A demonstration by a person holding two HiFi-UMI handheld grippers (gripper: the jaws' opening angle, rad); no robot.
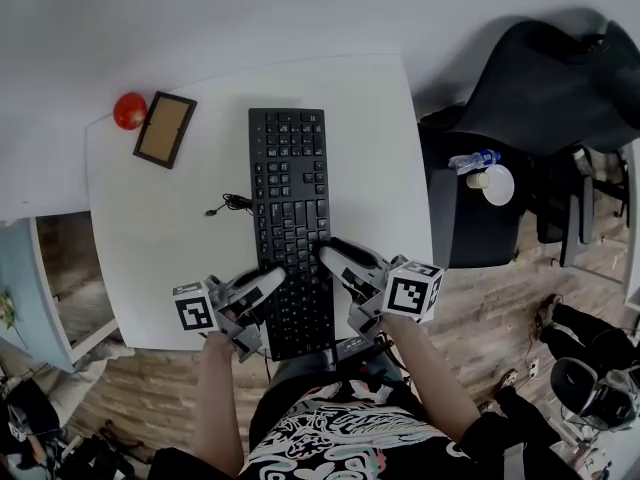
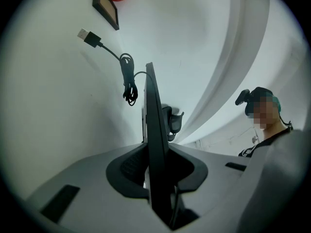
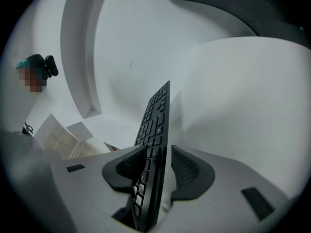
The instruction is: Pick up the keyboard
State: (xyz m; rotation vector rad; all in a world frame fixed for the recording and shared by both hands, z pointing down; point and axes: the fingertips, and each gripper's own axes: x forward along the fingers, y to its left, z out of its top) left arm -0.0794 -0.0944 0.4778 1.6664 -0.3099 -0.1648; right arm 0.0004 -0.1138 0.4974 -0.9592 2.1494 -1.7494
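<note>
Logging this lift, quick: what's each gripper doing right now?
Left gripper: closed on the keyboard.
Right gripper: closed on the keyboard too.

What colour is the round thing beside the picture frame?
The round thing is red, best seen in the head view.

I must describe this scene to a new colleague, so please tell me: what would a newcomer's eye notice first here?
The long black keyboard lies down the middle of the white table, with the left gripper and the right gripper each clamped on one side of its near end. At the table's far left corner sit a red round object and a wooden frame, side by side.
</note>
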